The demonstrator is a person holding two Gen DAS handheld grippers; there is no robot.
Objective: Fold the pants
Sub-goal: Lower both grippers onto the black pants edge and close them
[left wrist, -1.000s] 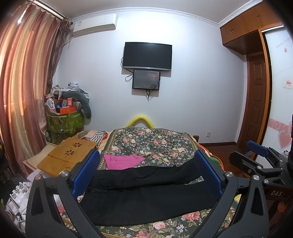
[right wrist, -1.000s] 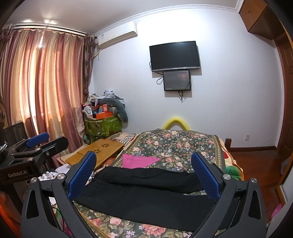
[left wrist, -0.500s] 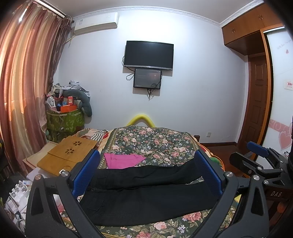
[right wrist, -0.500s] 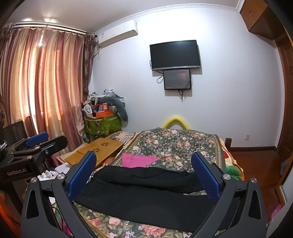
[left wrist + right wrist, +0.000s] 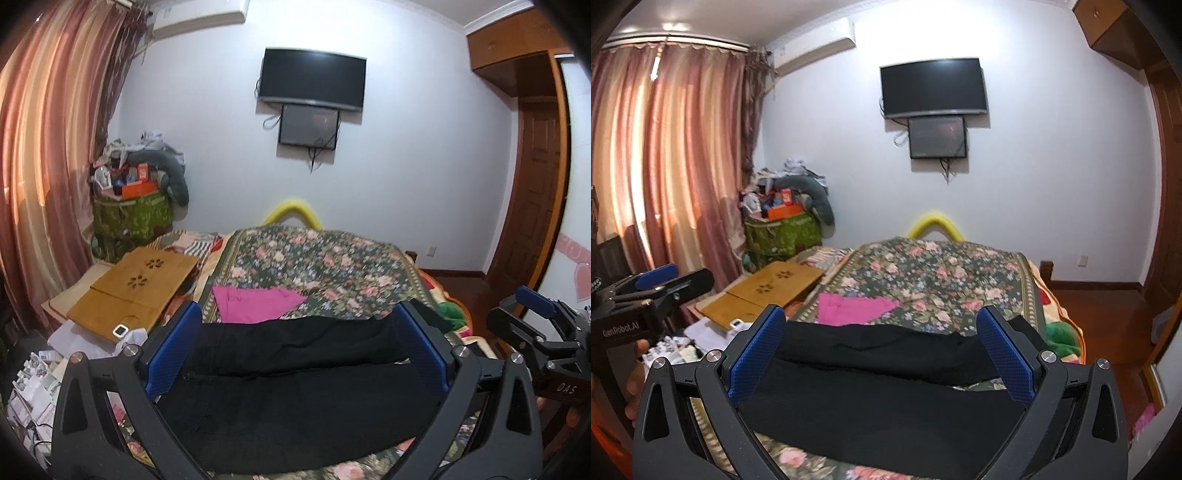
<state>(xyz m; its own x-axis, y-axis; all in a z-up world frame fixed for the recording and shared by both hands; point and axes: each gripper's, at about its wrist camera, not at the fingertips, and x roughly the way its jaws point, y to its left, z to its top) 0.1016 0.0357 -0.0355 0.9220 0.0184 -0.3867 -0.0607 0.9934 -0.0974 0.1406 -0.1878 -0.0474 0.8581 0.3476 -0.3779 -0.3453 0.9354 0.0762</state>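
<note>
Black pants (image 5: 295,384) lie spread across the near end of the bed (image 5: 317,266), waist to the left and both legs running right; they also show in the right wrist view (image 5: 879,391). My left gripper (image 5: 297,347) is open and empty, held above and in front of the pants. My right gripper (image 5: 881,349) is open and empty, also above the pants' near edge. Each gripper shows in the other's view: the right one (image 5: 543,325) at the right, the left one (image 5: 653,288) at the left.
A pink cloth (image 5: 255,302) lies on the floral bedspread just behind the pants. A wooden lap table (image 5: 136,284) and clutter sit left of the bed, with a green bin (image 5: 129,218) and curtains behind. A door (image 5: 535,192) and wooden floor are at right.
Both grippers have tilted down and come slightly closer to the bed; the pants look larger and sit higher in both views. The pants have not moved.
</note>
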